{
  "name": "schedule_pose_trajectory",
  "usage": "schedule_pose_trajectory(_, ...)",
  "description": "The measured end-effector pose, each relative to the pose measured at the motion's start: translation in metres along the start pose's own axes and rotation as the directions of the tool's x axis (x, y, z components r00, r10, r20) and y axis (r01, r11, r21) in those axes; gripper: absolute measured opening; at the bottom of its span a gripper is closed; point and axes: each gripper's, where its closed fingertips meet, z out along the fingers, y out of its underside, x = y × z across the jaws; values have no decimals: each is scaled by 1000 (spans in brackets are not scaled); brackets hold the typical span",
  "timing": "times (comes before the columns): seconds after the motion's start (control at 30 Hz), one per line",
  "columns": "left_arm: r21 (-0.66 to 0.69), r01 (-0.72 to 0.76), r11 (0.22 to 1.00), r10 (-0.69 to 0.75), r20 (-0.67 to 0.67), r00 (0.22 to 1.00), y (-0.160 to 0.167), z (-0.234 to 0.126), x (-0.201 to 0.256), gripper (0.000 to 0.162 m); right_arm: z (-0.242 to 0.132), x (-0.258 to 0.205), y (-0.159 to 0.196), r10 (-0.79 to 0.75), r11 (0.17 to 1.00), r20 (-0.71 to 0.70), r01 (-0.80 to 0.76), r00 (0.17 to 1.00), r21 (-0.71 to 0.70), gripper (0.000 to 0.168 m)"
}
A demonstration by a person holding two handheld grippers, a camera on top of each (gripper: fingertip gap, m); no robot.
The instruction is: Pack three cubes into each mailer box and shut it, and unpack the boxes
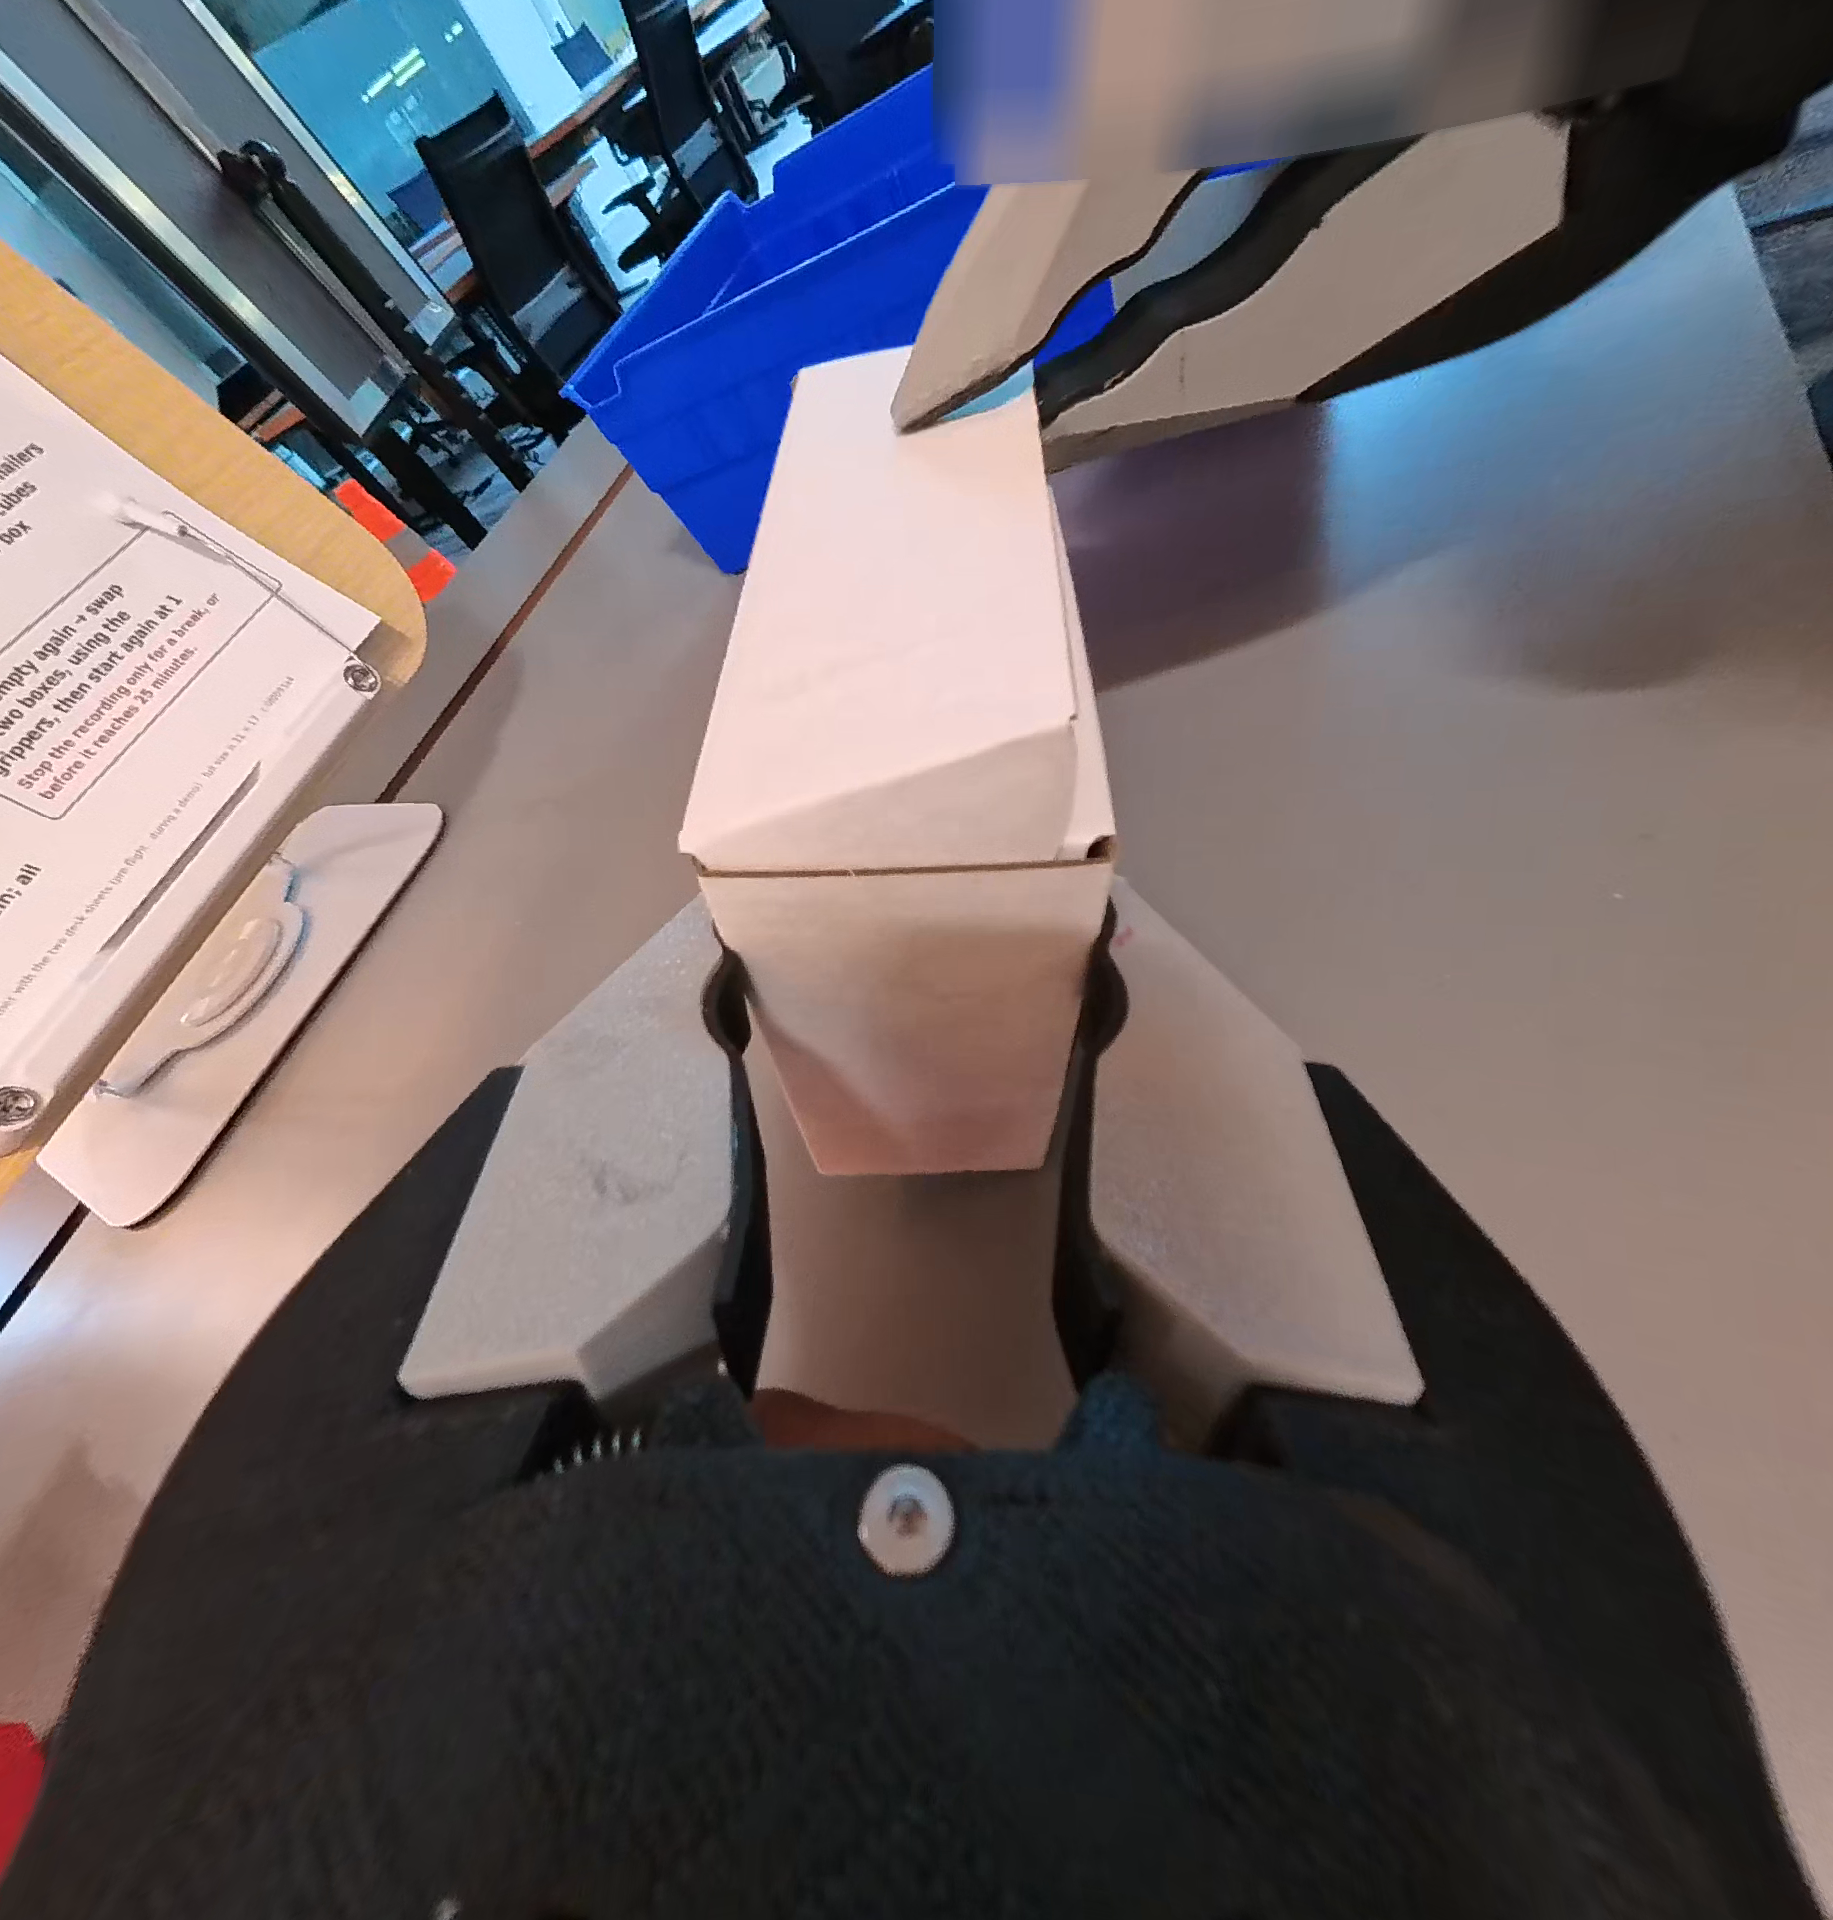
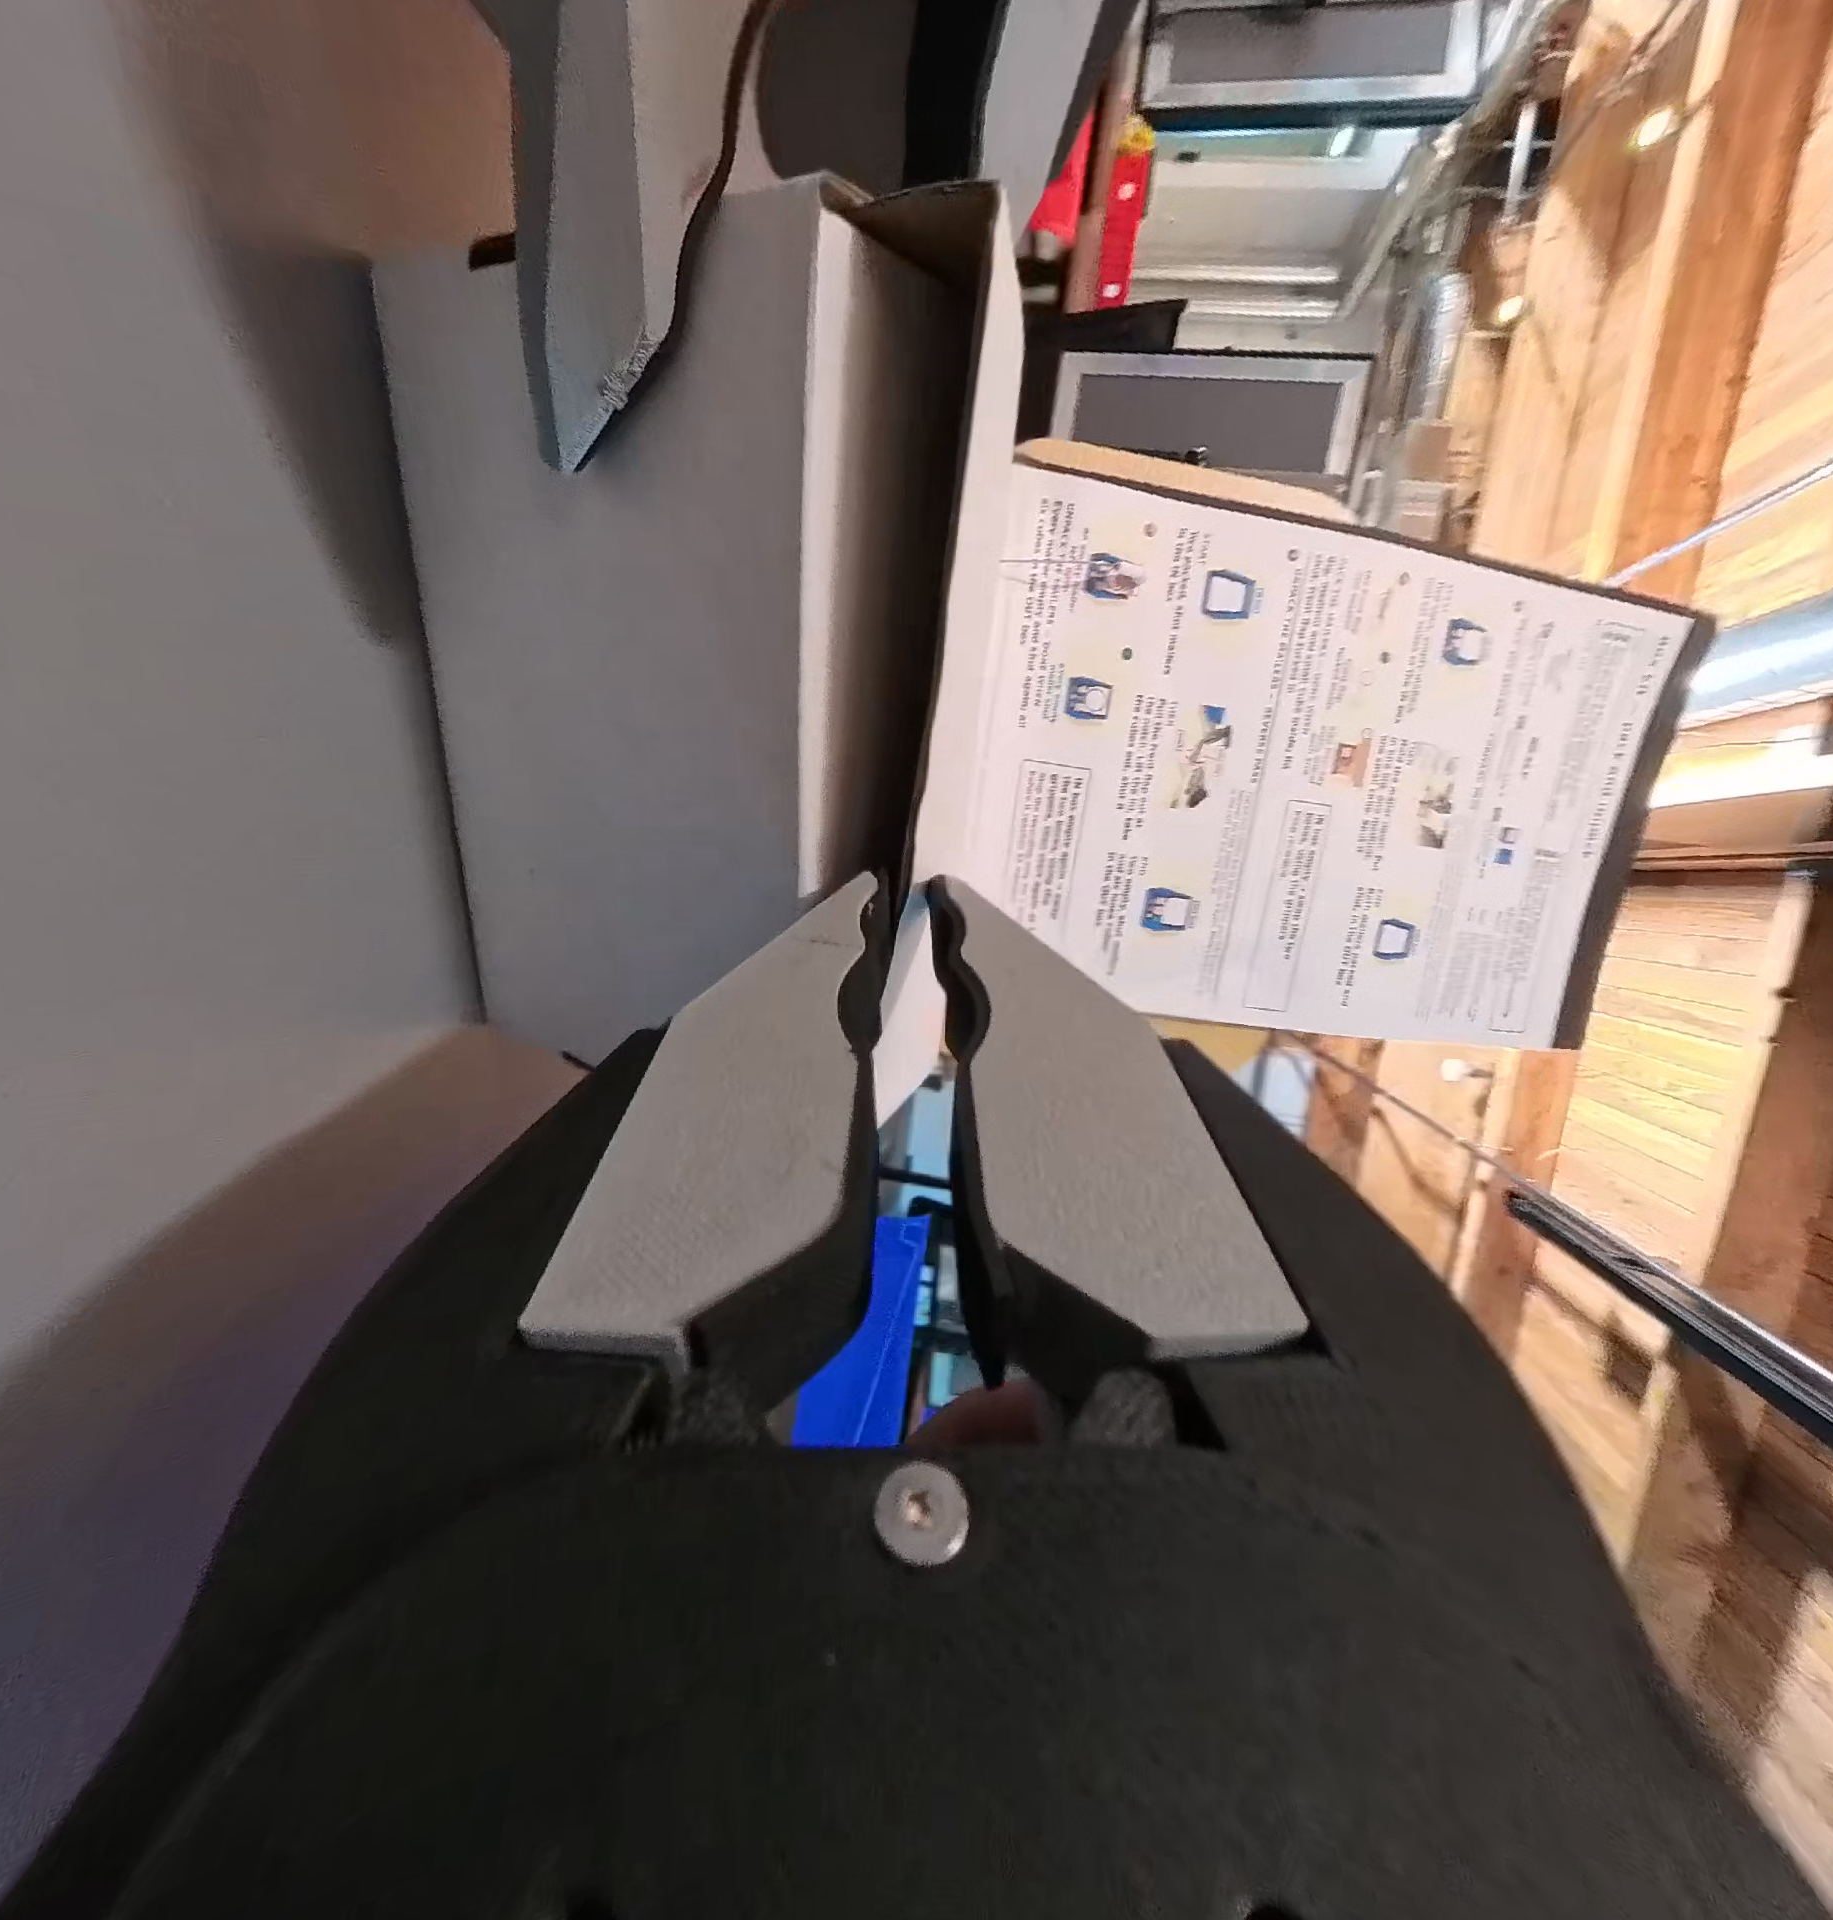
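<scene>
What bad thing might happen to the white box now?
1. The left gripper pinches only the near end of the white mailer box, so the long box might twist or sag.
2. The right gripper seems to nip just a thin flap at the far end; a pull might bend or tear it, or it may slip free.
3. The blue bin stands close behind the box, so a swing might bump it.

A grey table (image 1: 1411, 935) carries a white mailer box (image 1: 891, 644), a blue bin (image 1: 787, 364) behind it, and a sign stand's metal base (image 1: 247, 997) at left.
</scene>
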Motion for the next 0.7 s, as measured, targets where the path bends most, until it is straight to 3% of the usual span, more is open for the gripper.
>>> schedule_pose_trajectory(0.13,-22,-72,997,73,41,996,2,0,-3,63,-1,-1,1,40,999,169,-38,985,-11,6)
schedule_pose_trajectory(0.3,-32,-156,987,158,63,985,3,1,-2,62,-13,-2,-1,82,995,468,-96,880,5,9)
schedule_pose_trajectory(0.4,-30,-166,986,168,61,984,2,0,0,63,-14,-1,-2,71,996,505,-86,860,5,10)
schedule_pose_trajectory(0.5,-25,-163,986,165,60,985,3,-1,-1,63,-12,0,-4,112,991,469,-130,876,7,10)
schedule_pose_trajectory(0.57,-15,-156,988,156,56,986,3,-2,-1,63,-9,3,-4,88,994,358,-107,929,33,16)
schedule_pose_trajectory(0.6,-15,-155,988,156,54,986,3,-2,-1,63,-8,6,-4,48,997,275,-63,960,43,19)
schedule_pose_trajectory(0.7,-12,-171,985,171,56,984,3,-2,0,63,-6,3,-4,-173,985,87,173,981,18,3)
